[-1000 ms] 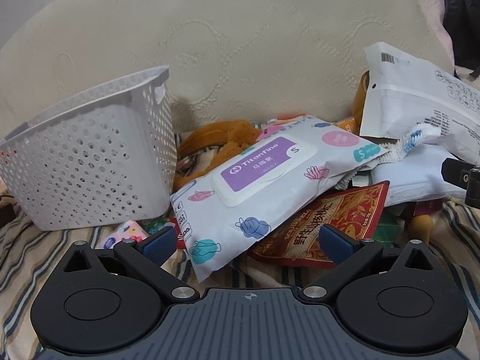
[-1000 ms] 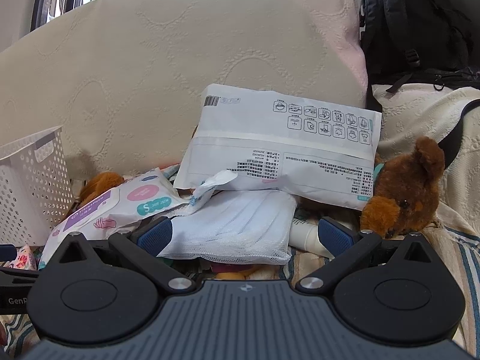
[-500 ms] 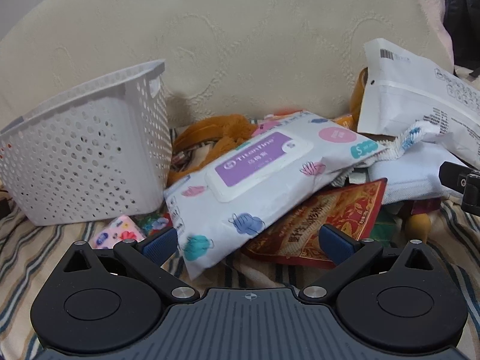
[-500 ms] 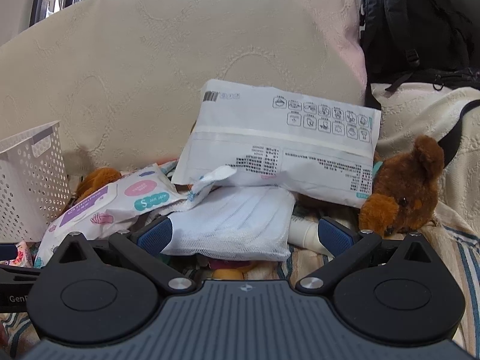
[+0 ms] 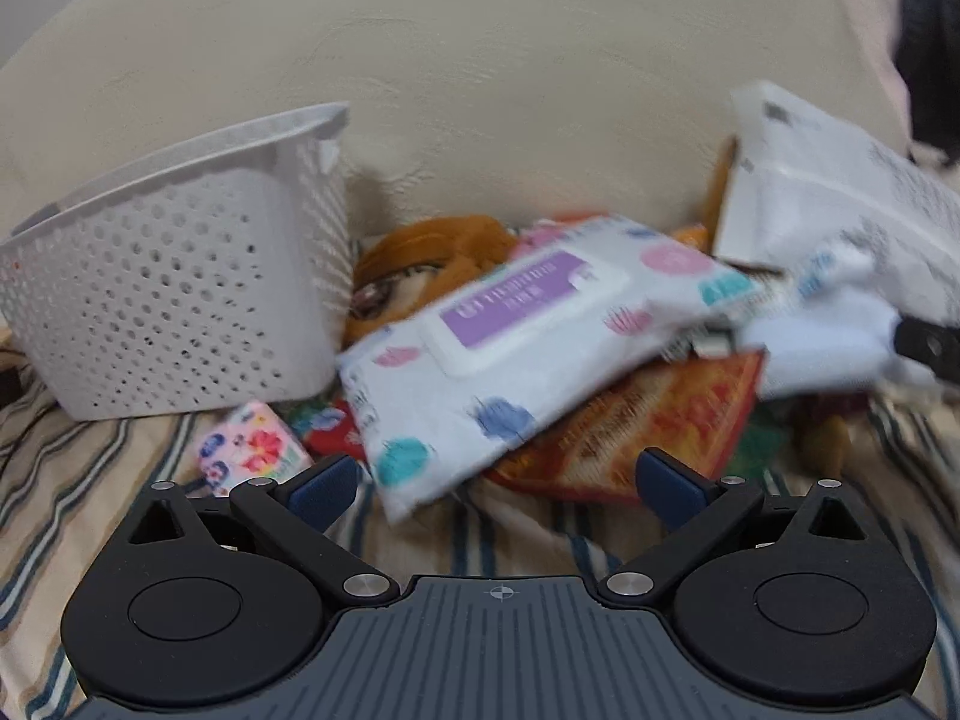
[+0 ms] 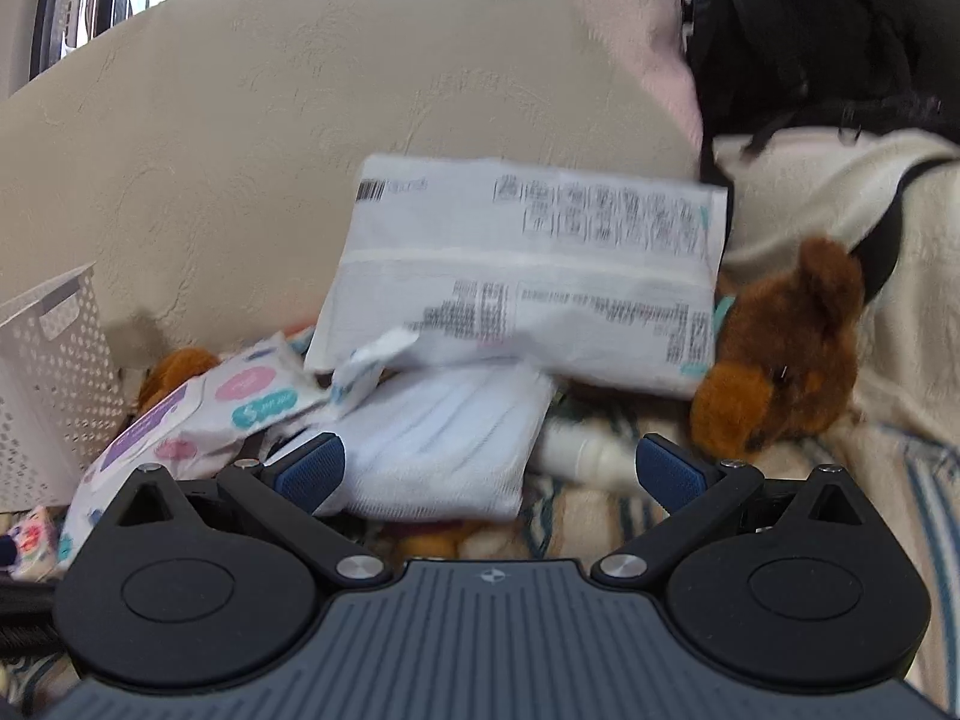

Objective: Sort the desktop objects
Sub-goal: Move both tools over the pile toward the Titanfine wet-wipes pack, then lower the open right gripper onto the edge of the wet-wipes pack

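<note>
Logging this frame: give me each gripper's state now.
Left gripper: open, holding nothing.
Right gripper: open, holding nothing.

Both fisheye views sit low over striped bedding, facing a cream quilted cushion (image 5: 480,120) behind the clutter. The left wrist view looks close at a white perforated plastic basket (image 5: 180,300) and a white purple-labelled wipes pack (image 5: 516,348). The right wrist view, further right, shares that pack (image 6: 198,420), basket (image 6: 54,384) and a white printed paper package (image 6: 522,276).
</note>
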A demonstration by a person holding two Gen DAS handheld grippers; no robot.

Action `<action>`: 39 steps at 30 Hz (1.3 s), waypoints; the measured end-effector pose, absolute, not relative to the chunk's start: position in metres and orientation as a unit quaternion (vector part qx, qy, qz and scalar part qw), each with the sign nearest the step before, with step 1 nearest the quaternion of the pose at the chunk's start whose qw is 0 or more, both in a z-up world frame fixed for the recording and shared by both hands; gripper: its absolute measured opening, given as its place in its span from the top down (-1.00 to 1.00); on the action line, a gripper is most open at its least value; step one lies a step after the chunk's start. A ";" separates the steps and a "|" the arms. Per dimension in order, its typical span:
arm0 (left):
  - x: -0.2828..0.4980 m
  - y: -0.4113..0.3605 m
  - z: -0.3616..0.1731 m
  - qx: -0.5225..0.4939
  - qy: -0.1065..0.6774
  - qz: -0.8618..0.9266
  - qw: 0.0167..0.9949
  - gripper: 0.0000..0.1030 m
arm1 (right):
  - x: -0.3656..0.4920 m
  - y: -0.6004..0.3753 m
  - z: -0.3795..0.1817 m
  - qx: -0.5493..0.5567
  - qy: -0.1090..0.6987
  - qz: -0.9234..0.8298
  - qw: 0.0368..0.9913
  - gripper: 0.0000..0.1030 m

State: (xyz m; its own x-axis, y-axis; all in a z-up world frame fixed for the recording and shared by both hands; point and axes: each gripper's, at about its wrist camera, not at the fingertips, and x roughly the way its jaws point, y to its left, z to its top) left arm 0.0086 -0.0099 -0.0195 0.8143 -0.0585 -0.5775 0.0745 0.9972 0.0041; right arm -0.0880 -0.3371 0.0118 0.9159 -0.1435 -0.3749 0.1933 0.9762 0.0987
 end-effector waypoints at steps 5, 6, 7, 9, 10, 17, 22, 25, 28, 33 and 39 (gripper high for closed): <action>0.022 0.010 -0.007 -0.004 0.291 -0.014 0.957 -1.00 | -0.083 -0.341 0.019 0.064 0.166 -0.092 0.980 -1.00; 0.022 0.013 -0.009 0.000 0.293 -0.012 0.956 -1.00 | -0.082 -0.340 0.020 0.064 0.165 -0.094 0.980 -1.00; 0.023 0.016 -0.013 0.003 0.298 -0.009 0.954 -1.00 | -0.083 -0.336 0.021 0.057 0.162 -0.089 0.981 -0.99; 0.028 0.020 -0.020 0.004 0.314 -0.003 0.950 -1.00 | -0.087 -0.326 0.025 0.047 0.149 -0.060 0.986 -0.99; 0.030 0.022 -0.022 0.006 0.318 0.001 0.948 -1.00 | -0.088 -0.320 0.028 0.047 0.141 -0.044 0.988 -0.99; 0.034 0.035 -0.025 0.004 0.320 0.011 0.947 -1.00 | -0.065 -0.299 0.053 0.129 0.159 0.074 0.976 -1.00; 0.031 0.028 -0.034 0.027 0.322 0.009 0.946 -1.00 | -0.031 -0.308 0.034 0.197 0.224 0.094 0.950 -1.00; 0.033 0.025 -0.038 0.034 0.323 0.005 0.946 -1.00 | -0.027 -0.304 0.027 0.186 0.216 0.097 0.954 -1.00; 0.039 0.027 -0.040 0.019 0.329 -0.001 0.944 -1.00 | -0.022 -0.296 0.026 0.171 0.209 0.113 0.956 -1.00; 0.041 0.028 -0.038 0.020 0.322 0.010 0.946 -1.00 | -0.013 -0.284 0.026 0.157 0.220 0.125 0.955 -1.00; 0.047 0.037 -0.034 -0.001 0.343 0.025 0.939 -1.00 | -0.011 -0.278 0.016 0.142 0.230 0.114 0.956 -1.00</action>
